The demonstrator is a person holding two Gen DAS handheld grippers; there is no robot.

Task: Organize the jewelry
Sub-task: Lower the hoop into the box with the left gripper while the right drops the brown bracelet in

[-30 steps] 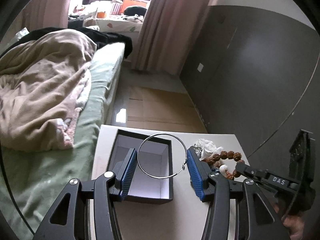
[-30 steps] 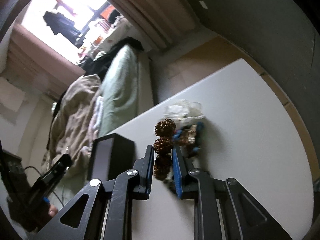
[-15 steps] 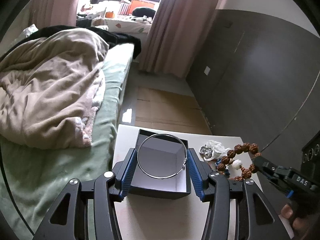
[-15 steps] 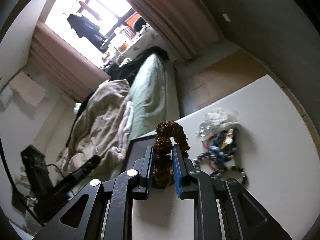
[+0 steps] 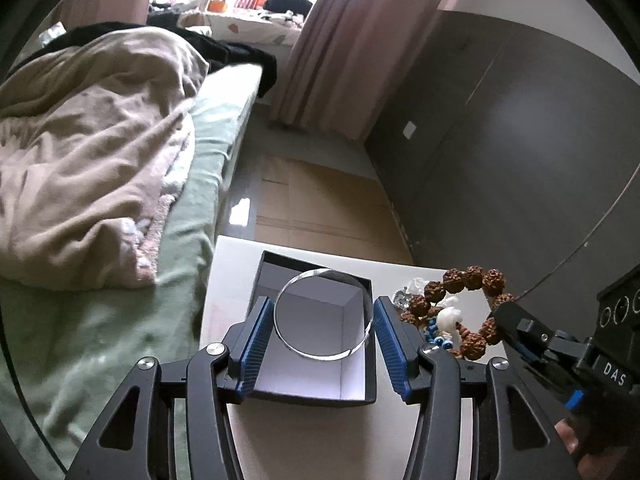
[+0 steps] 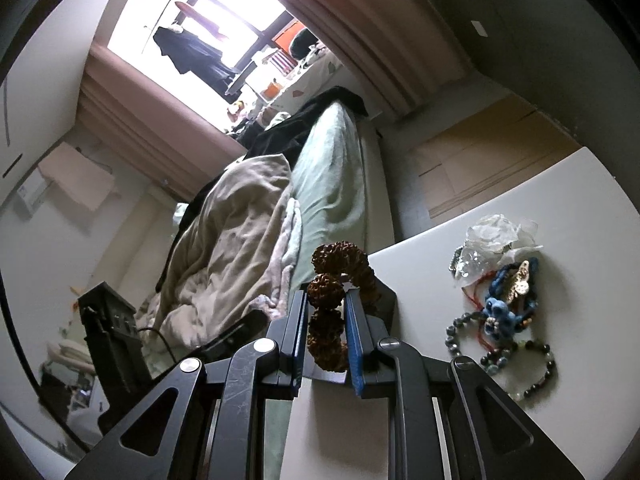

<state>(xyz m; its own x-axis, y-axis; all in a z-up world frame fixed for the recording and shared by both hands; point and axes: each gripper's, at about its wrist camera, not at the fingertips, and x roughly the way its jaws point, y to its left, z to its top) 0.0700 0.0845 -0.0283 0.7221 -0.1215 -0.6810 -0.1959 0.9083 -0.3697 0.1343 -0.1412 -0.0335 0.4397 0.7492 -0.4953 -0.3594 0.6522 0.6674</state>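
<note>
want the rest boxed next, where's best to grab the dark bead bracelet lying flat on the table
Take the dark bead bracelet from straight above, pinching one stretch of its strand. It lies flat as an open loop on the white table, so the near right arc, away from the blue tangle, is probably safest.

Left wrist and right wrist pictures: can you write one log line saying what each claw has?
left claw: holds silver bangle over open box | right claw: shut on brown bead bracelet | more jewelry on table

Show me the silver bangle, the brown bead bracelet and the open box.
silver bangle [image 5: 320, 354], left wrist view, lower rim.
brown bead bracelet [image 6: 325, 290], right wrist view, bead between the fingers.
open box [image 5: 312, 376], left wrist view, white inner floor.
</note>
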